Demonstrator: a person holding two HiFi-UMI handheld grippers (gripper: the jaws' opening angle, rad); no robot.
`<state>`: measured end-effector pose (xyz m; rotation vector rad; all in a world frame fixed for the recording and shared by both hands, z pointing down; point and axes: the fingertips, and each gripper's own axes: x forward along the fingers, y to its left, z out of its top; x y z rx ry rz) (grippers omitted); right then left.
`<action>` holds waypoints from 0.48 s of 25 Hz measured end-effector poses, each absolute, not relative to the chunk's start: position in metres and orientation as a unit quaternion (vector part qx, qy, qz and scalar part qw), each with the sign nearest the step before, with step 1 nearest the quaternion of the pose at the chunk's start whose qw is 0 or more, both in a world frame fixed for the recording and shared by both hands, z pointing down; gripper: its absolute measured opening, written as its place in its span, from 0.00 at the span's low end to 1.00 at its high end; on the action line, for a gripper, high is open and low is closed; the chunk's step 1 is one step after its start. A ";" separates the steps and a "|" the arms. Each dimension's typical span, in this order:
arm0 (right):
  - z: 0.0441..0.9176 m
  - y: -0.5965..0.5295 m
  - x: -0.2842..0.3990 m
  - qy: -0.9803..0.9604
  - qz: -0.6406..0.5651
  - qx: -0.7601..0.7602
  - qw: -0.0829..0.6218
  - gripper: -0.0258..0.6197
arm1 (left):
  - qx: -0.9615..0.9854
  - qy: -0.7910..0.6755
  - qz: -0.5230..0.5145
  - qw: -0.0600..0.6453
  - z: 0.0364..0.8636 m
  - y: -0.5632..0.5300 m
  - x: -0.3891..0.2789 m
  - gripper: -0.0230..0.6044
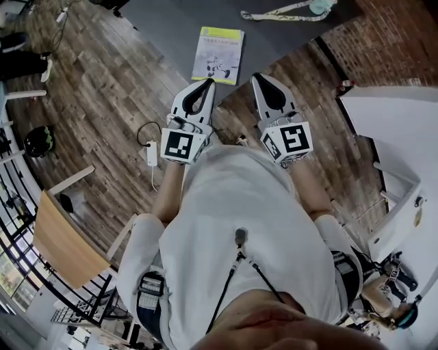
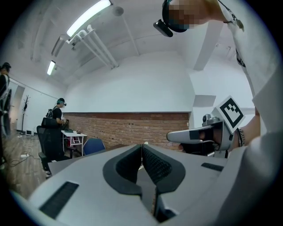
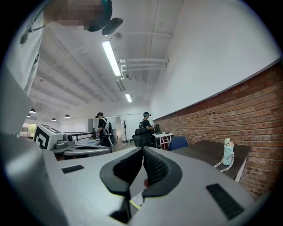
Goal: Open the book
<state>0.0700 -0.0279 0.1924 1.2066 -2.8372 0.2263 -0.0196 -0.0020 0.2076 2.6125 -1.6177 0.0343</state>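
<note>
A closed book (image 1: 219, 55) with a white and yellow-green cover lies flat on the dark grey table (image 1: 164, 27), near its front edge. My left gripper (image 1: 204, 83) hangs just short of the book's near edge, jaws shut and empty. To its right my right gripper (image 1: 260, 78) is level with it, also shut with nothing held, above the table's edge. In the left gripper view the left gripper (image 2: 141, 146) points level across the room, and the right gripper's body shows at the right. The right gripper (image 3: 142, 150) looks along the table; a sliver of the book (image 3: 137, 197) shows under its jaws.
A pale bottle (image 3: 227, 153) with a strap (image 1: 280, 12) stands at the table's far right. A white charger and cable (image 1: 151, 152) lie on the wood floor. A white desk (image 1: 397, 130) is to the right, a wooden chair (image 1: 65, 239) to the left. People stand across the room (image 3: 102, 128).
</note>
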 end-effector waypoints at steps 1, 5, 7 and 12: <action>0.192 -0.035 0.067 -0.914 0.073 0.397 0.025 0.10 | 0.854 -0.519 0.012 0.034 0.208 -0.011 -0.023 0.08; 0.195 -0.059 0.055 -0.899 0.077 0.431 0.028 0.10 | 0.872 -0.487 0.011 0.034 0.210 -0.042 -0.034 0.08; 0.196 -0.073 0.047 -0.893 0.077 0.443 0.028 0.10 | 0.879 -0.476 0.010 0.033 0.213 -0.060 -0.042 0.08; 0.208 -0.103 0.039 -0.876 0.081 0.474 0.037 0.10 | 0.896 -0.443 0.002 0.037 0.223 -0.099 -0.046 0.08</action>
